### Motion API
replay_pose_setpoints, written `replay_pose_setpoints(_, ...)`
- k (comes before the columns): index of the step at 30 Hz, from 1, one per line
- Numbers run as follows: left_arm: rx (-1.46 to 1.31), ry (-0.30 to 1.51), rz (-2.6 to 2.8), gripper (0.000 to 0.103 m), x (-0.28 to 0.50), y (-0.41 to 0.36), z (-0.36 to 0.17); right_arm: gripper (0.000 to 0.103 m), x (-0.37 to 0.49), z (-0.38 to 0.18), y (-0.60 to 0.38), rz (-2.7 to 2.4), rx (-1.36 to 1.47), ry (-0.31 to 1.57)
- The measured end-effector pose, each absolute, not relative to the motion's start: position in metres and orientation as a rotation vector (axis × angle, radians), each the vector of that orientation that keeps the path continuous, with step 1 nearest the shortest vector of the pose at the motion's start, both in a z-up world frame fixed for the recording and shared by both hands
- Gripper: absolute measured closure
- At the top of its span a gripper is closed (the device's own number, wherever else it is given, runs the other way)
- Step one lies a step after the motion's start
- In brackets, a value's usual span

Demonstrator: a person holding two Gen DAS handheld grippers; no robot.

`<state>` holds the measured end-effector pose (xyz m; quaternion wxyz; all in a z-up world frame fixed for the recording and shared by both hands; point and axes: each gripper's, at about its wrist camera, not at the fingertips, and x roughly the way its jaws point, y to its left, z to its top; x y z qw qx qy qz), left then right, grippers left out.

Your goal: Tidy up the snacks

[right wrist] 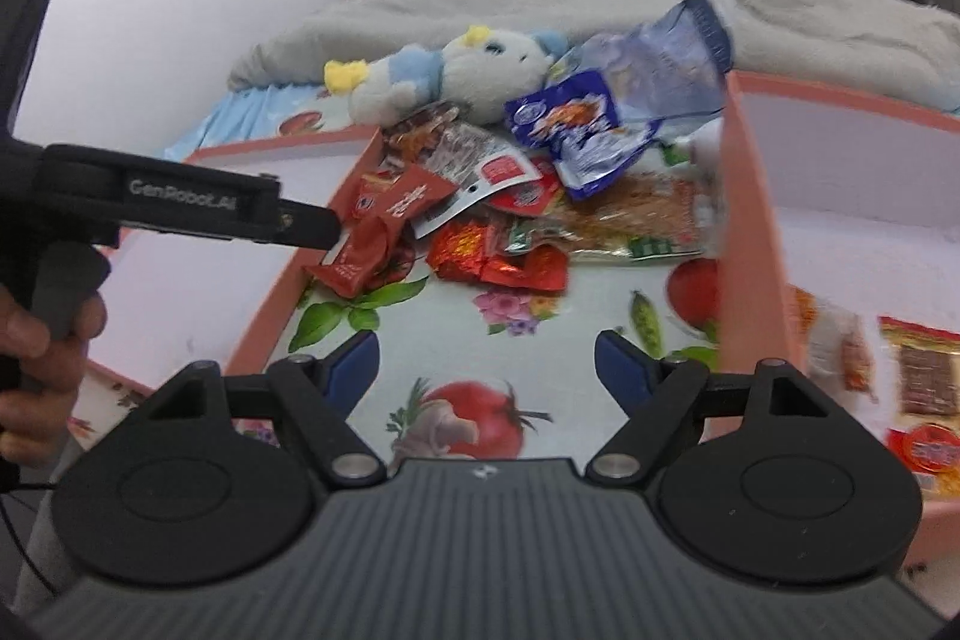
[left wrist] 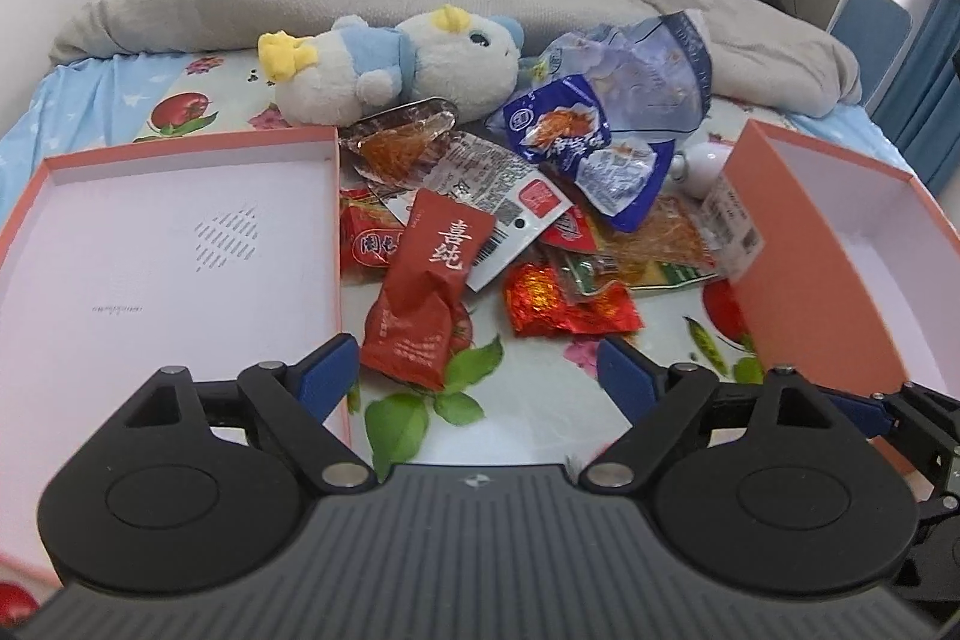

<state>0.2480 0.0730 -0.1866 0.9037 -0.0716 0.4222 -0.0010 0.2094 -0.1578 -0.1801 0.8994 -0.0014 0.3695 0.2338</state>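
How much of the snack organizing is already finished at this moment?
Done: a few packets already lie in the right box. The left box shows nothing in it. In hand: nothing; the left gripper is open above the dark red packet, and the right gripper is open over the sheet. Left: most of the pile between the boxes.

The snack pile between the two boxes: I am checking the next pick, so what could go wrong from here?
1. The dark red packet overlaps other wrappers, so the open left gripper may well drag a neighbour along.
2. The packet lies right beside the left box wall, which a finger could catch.
3. The plush toy touches the pile and might shift with it.
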Motion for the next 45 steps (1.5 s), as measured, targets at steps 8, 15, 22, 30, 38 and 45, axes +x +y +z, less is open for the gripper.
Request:
replay_pose_setpoints(8,-0.138,0.919,-0.054,0.032,0.296,0.093,-0.211,0.022,0.247,-0.207,-0.124,0.520,-0.016,0.806)
replay_pose_setpoints(15,-0.088,0.956,-0.111,0.037,0.329,0.099,-0.231,0.023,0.274,-0.229,-0.103,0.523,-0.046,0.813)
replay_pose_setpoints(22,-0.077,0.994,-0.132,0.041,0.347,0.105,-0.250,0.035,0.290,-0.240,-0.088,0.512,-0.084,0.795)
replay_pose_setpoints(30,-0.099,1.005,-0.113,0.041,0.354,0.107,-0.266,0.036,0.295,-0.249,-0.074,0.510,-0.129,0.760)
replay_pose_setpoints(38,-0.092,0.984,-0.103,0.054,0.352,0.106,-0.267,0.085,0.293,-0.254,-0.065,0.476,-0.197,0.748)
replay_pose_setpoints(45,-0.114,0.985,-0.098,0.056,0.338,0.104,-0.262,0.088,0.284,-0.246,-0.068,0.503,-0.223,0.747)
